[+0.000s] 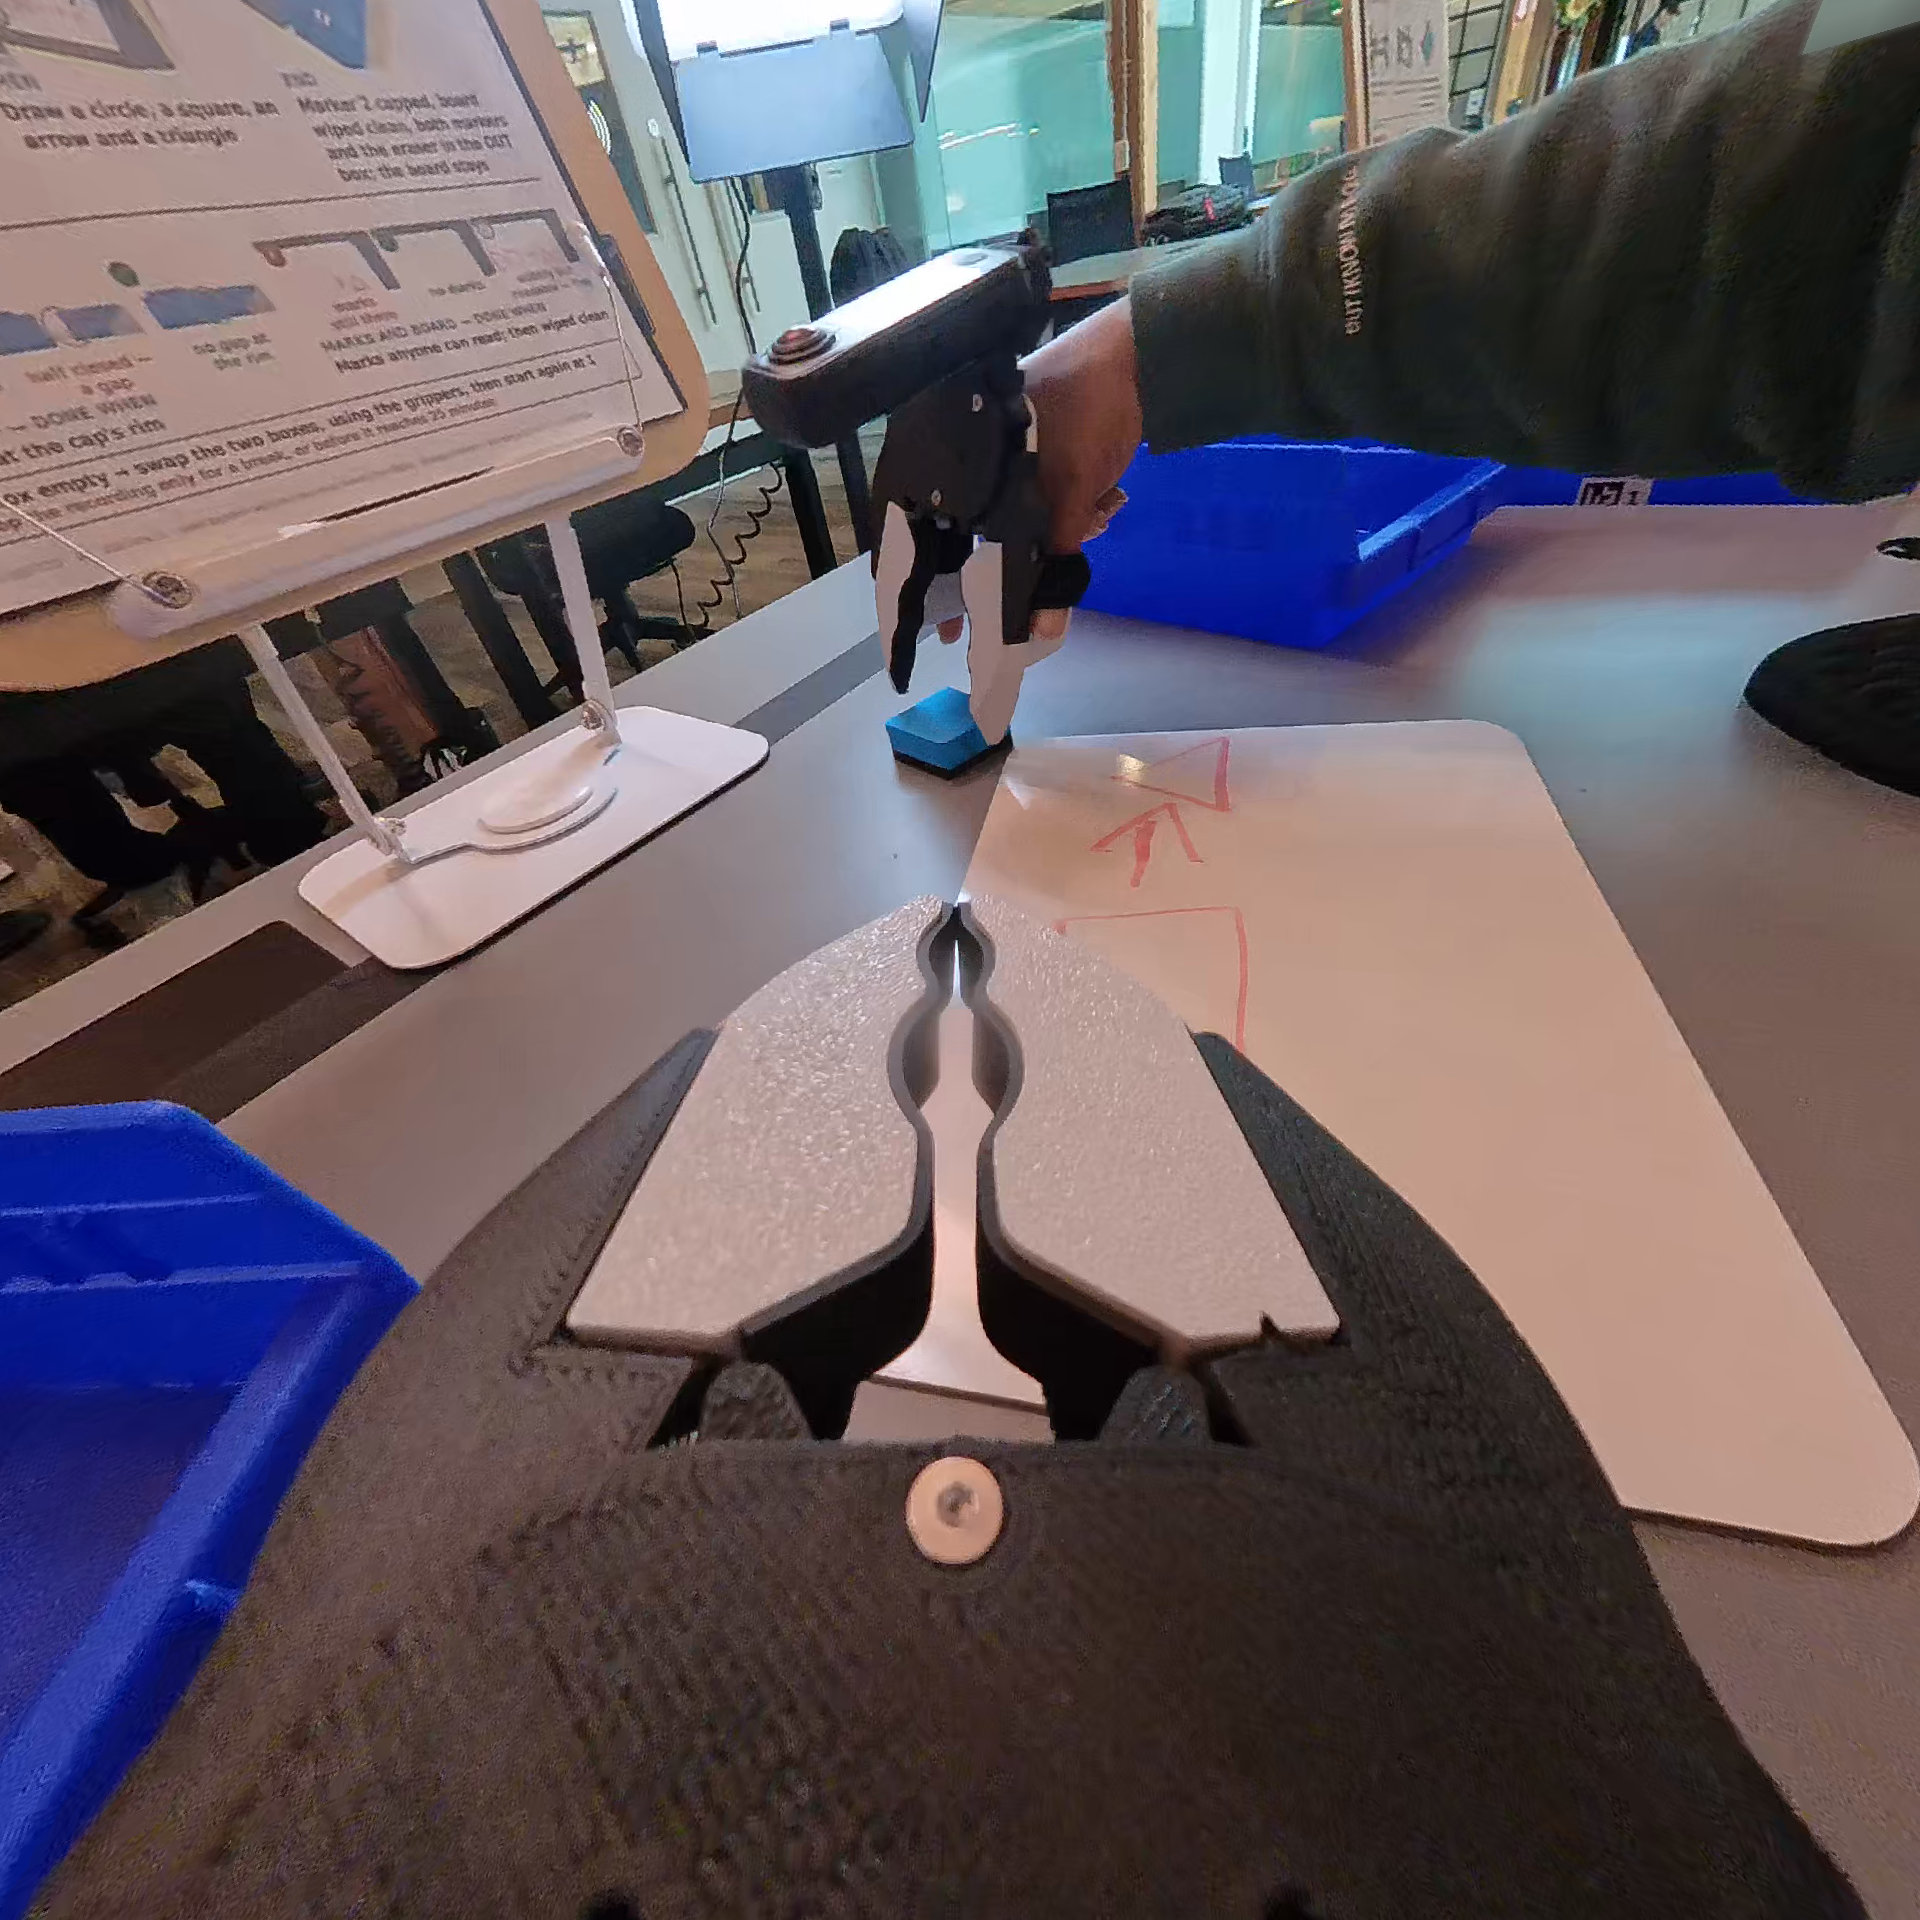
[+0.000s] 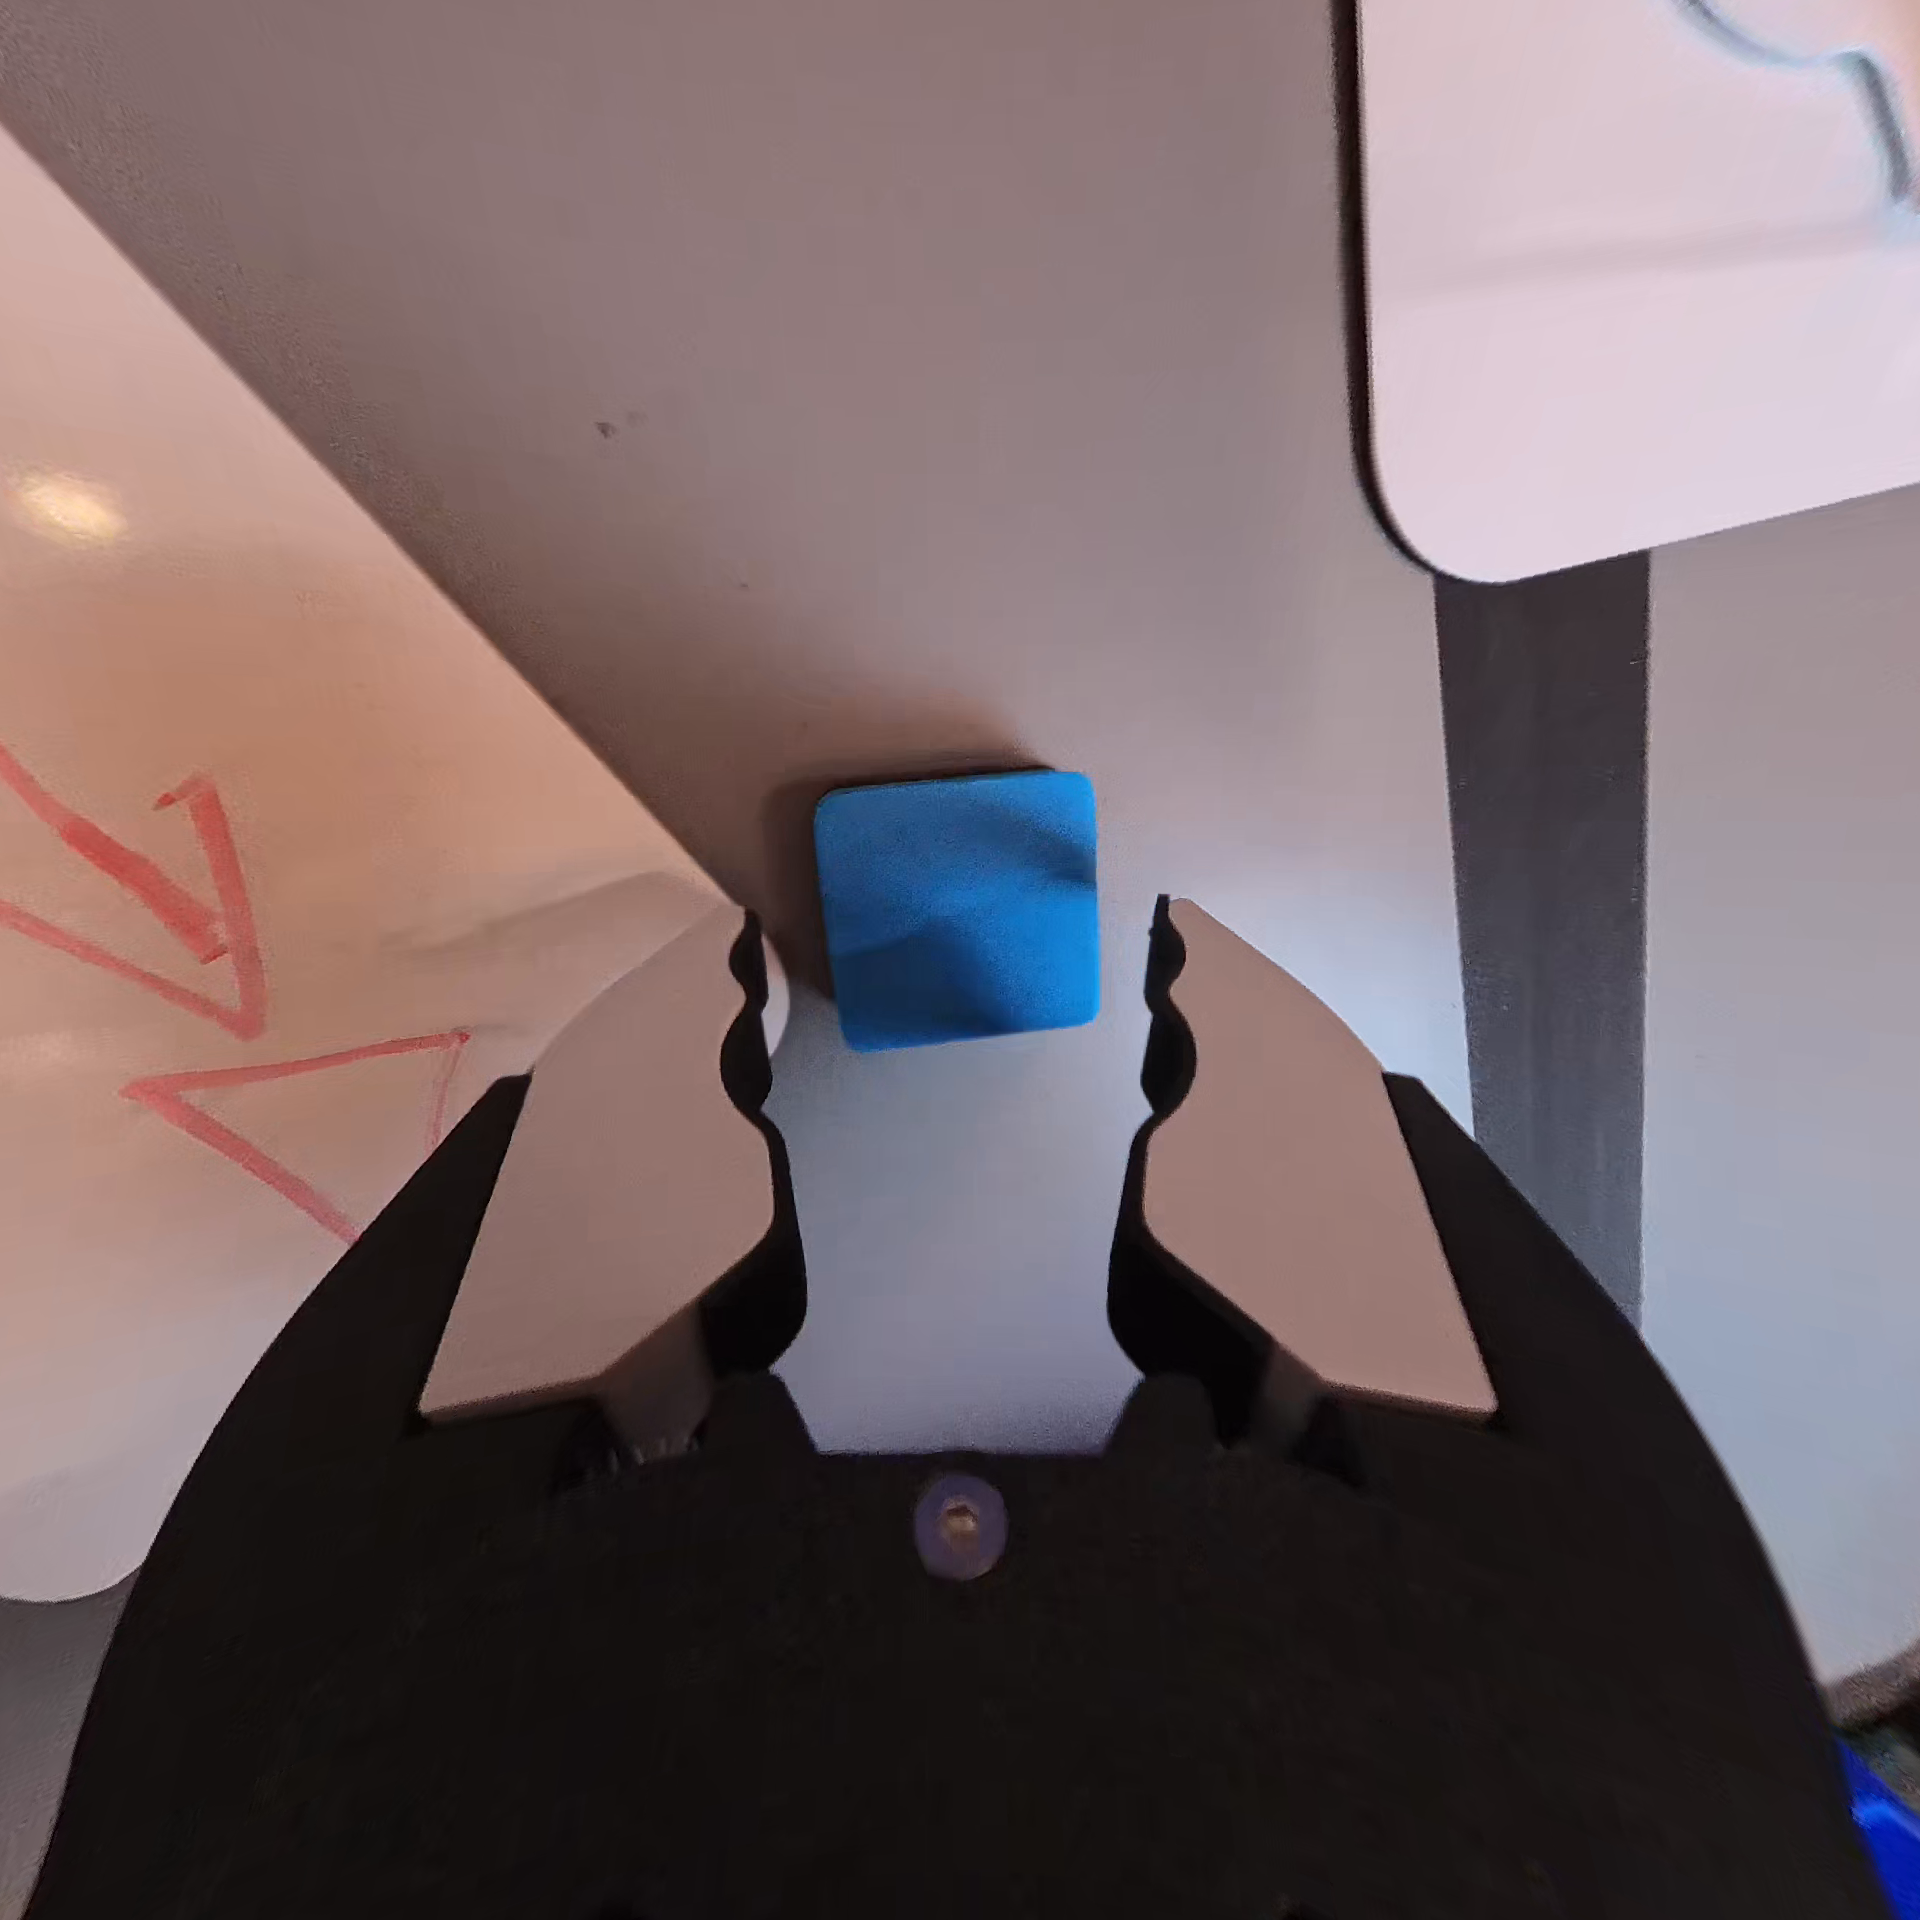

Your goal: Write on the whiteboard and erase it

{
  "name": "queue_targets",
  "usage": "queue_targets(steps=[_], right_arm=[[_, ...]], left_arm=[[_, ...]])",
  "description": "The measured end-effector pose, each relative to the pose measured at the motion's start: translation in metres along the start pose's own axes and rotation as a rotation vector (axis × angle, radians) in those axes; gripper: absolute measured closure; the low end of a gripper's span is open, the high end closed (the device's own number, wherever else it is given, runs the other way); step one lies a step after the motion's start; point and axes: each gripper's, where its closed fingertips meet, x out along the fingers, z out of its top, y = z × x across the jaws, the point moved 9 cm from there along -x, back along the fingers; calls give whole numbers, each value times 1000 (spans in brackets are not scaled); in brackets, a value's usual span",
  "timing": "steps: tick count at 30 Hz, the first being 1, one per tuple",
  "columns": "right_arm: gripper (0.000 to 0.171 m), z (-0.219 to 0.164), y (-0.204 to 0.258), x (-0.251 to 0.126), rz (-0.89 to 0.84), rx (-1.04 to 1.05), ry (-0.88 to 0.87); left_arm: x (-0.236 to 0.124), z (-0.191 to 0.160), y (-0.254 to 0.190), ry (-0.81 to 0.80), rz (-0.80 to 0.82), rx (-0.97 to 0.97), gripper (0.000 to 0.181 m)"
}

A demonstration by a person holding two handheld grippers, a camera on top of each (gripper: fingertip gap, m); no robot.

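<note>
Two hand-held grippers are noted: the right (image 2: 954, 914), jaws spread, is poised above the eraser (image 2: 956, 909) for pickup; the left (image 1: 956, 920), clenched empty, is held over the whiteboard (image 1: 1455, 1091).

**Room around the eraser: tight on one side, open on the other**

Landmark is the blue eraser (image 2: 956, 909) on the grey table (image 2: 935, 416). The right gripper (image 2: 954, 914) hangs over it, jaws spread wider than the eraser, bare table on both flanks. The whiteboard (image 2: 260, 644) corner sits just beside the eraser. The white stand base (image 1: 540, 821) is near on the opposite side, bare table between. Beyond the eraser, a blue bin (image 1: 1278, 551) stands well apart. The left gripper (image 1: 954, 914) is pinched together over the whiteboard's near edge.
</note>
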Motion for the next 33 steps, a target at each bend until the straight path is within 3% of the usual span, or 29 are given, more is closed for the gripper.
queue_targets(steps=[3,7,10,16,21,25,28,33], right_arm=[[117,-1,-8,12,53,3,42],[118,10,3,-12,53,-24,-67],[118,10,48,-34,99,-111,-44],[118,-33,117,-20,153,-163,93],[118,-21,124,-17,94,-151,43],[118,-14,92,-11,2,-26,76],[118,-26,89,-14,36,28,114],[118,-19,129,-18,53,-104,125]], left_arm=[[3,-5,3,53,-50,4,181],[-1,-8,7,101,-155,55,179],[-6,-10,10,139,-216,29,176],[-1,-12,-17,219,-352,95,176],[12,-27,-66,407,-569,267,181],[10,-33,-89,487,-664,373,181],[8,-38,-92,544,-654,443,181],[10,-40,-97,585,-666,492,181]])
